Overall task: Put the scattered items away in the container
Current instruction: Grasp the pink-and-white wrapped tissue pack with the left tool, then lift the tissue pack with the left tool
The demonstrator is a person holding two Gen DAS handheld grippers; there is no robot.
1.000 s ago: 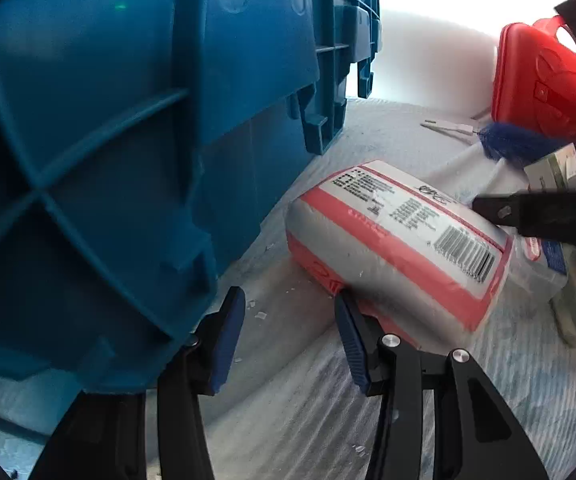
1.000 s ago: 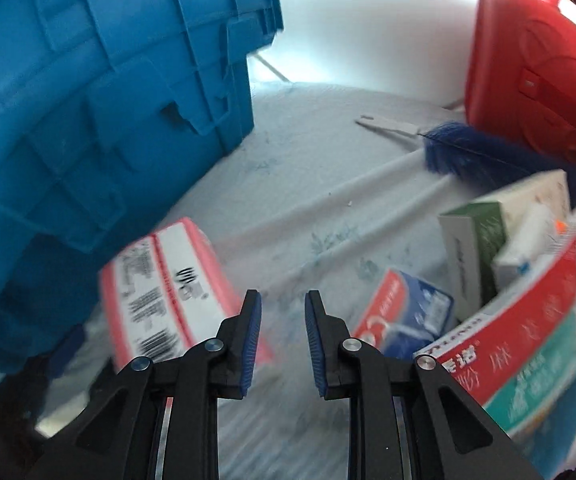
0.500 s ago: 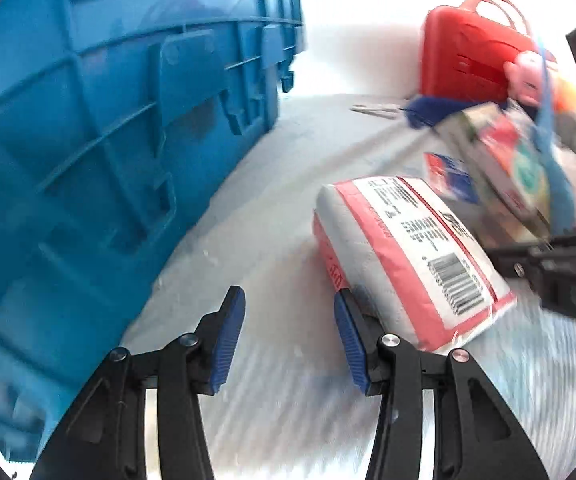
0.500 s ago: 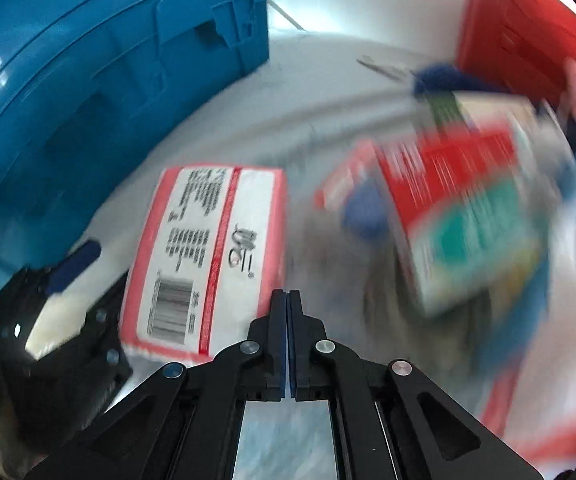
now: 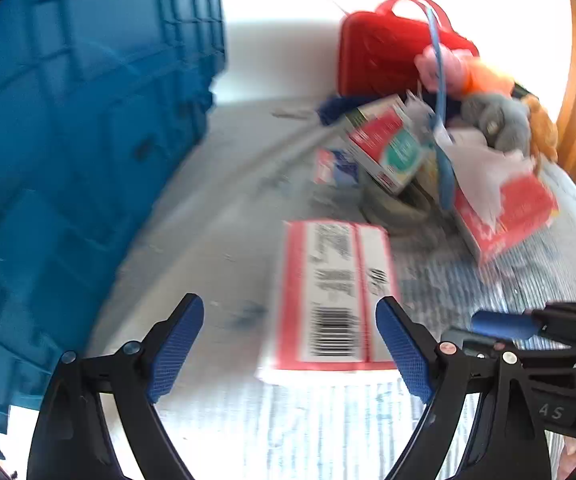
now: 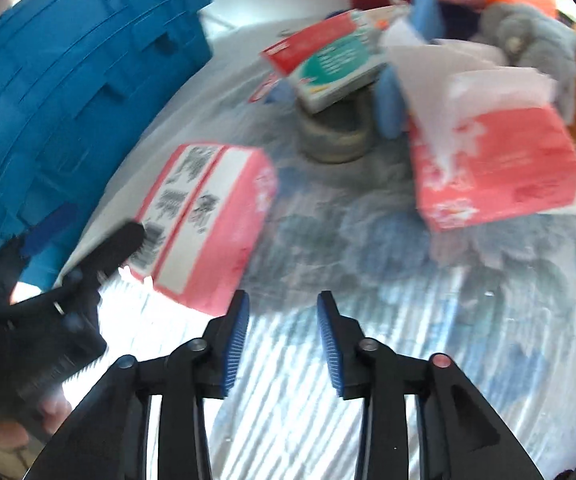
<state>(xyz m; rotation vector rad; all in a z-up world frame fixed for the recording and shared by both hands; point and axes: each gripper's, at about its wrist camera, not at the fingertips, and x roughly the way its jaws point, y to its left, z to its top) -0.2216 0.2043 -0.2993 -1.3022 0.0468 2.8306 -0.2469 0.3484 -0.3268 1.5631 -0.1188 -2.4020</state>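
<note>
Left gripper (image 5: 290,344): jaws opening and spread wide, nothing pinched; the near end of the pink pack (image 5: 334,292) lies between the blue pads, which do not press on it. Right gripper (image 6: 282,338): jaws opening, a moderate gap, nothing between them but the striped cloth (image 6: 428,360) below. In the right wrist view the left gripper (image 6: 88,264) appears at the lower left, one finger reaching over the barcode end of the pink pack (image 6: 208,220); a hand (image 6: 20,420) shows under it at the frame edge. In the left wrist view the right gripper (image 5: 528,328) appears at the right edge, just beside the pack. The pack lies flat on the cloth (image 5: 328,432), label and barcode up, near the blue crate (image 5: 68,160) but apart from it (both views are blurred). The crate stands on the left, only its ribbed outer wall in view (image 6: 68,100). Farther on, a heap of loose items: a red tissue pack (image 6: 496,172) with white sheets sticking out, a red-and-green box (image 6: 328,60) propped tilted on a grey tape roll (image 6: 336,136), a small red-and-blue box (image 5: 334,166) on the cloth beside it, and a blue strap (image 5: 440,100). Behind these, a grey plush (image 6: 536,40), an orange plush (image 5: 544,128) and a pink toy (image 5: 440,66). Farthest back, a red case (image 5: 380,52) stands upright against the white wall
</note>
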